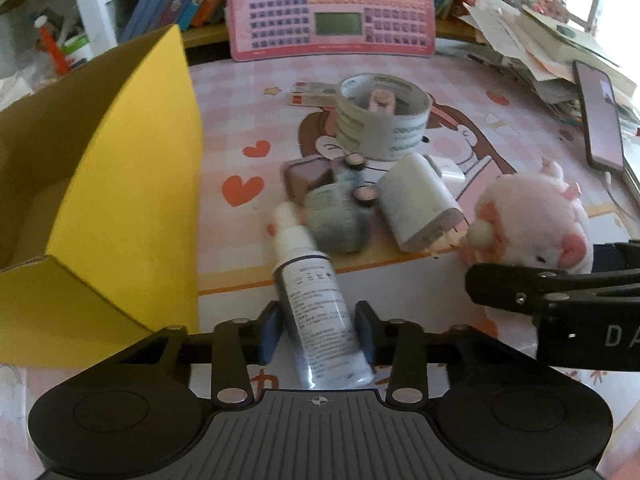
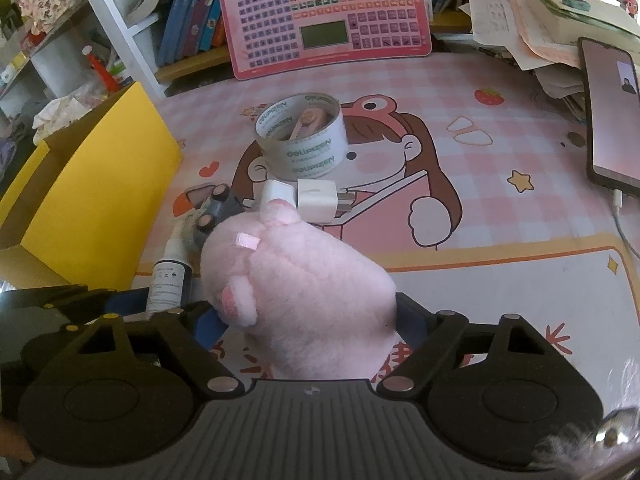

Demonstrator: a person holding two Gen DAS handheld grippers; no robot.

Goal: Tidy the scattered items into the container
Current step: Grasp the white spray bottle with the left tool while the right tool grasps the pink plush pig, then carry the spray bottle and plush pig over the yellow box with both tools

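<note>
My left gripper (image 1: 318,330) is shut on a white spray bottle (image 1: 316,300) that points away over the pink mat. The yellow cardboard box (image 1: 132,184) stands open at the left, also seen in the right wrist view (image 2: 100,200). My right gripper (image 2: 308,324) is shut on a pink plush pig (image 2: 304,292); the pig (image 1: 536,220) and the right gripper's finger (image 1: 520,292) show in the left wrist view too. On the mat lie a tape roll (image 1: 384,120), a white charger (image 1: 420,204), a grey pouch (image 1: 340,220) and a small brown case (image 1: 308,176).
A pink keyboard toy (image 1: 332,4) leans against the bookshelf at the back. A phone (image 2: 612,116) on a cable and a paper stack (image 2: 540,12) sit at the right. A small card box (image 1: 312,92) lies behind the tape.
</note>
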